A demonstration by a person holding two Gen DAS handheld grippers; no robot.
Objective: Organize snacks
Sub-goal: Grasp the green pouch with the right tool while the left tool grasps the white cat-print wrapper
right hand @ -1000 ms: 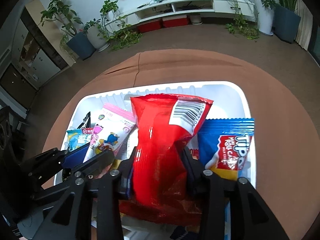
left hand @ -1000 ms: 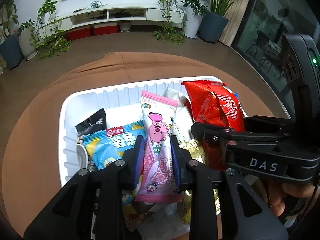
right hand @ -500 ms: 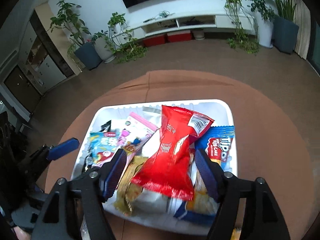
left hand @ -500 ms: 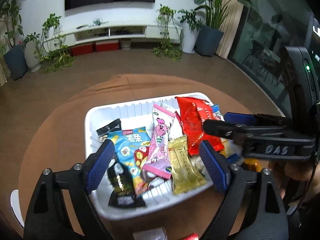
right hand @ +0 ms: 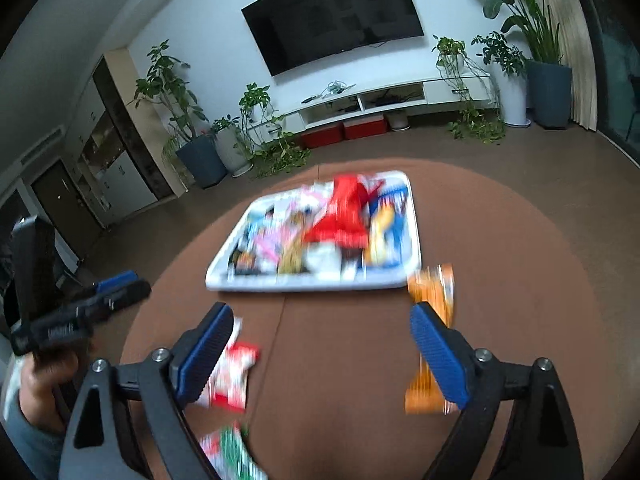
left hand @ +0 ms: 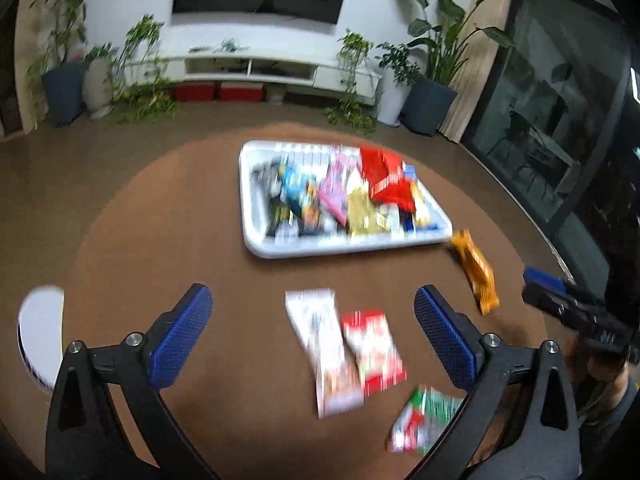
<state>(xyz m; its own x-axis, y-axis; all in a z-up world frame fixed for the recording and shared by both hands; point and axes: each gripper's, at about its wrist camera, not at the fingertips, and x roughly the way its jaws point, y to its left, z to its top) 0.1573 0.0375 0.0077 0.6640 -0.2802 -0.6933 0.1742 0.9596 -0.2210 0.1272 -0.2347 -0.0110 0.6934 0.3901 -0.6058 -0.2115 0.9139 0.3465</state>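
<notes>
A white tray (left hand: 256, 236) full of snack packets sits mid-table; it also shows in the right wrist view (right hand: 224, 278). A red bag (left hand: 384, 178) lies on top of the pile. Loose on the table lie a white packet (left hand: 324, 352), a red-white packet (left hand: 374, 350), a green-red packet (left hand: 424, 420) and an orange packet (left hand: 476, 280), which also shows in the right wrist view (right hand: 434, 292). My left gripper (left hand: 312, 336) is open and empty above the loose packets. My right gripper (right hand: 320, 348) is open and empty, short of the tray.
The round brown table (left hand: 160, 240) holds everything. A white object (left hand: 40, 328) lies at its left edge. Behind are a TV unit (right hand: 380, 100), potted plants and a glass door on the right.
Both grippers let go of their packets, the left a pink one and the right the red bag, opened wide and pulled back and up from the tray. Loose packets on the table came into view.
</notes>
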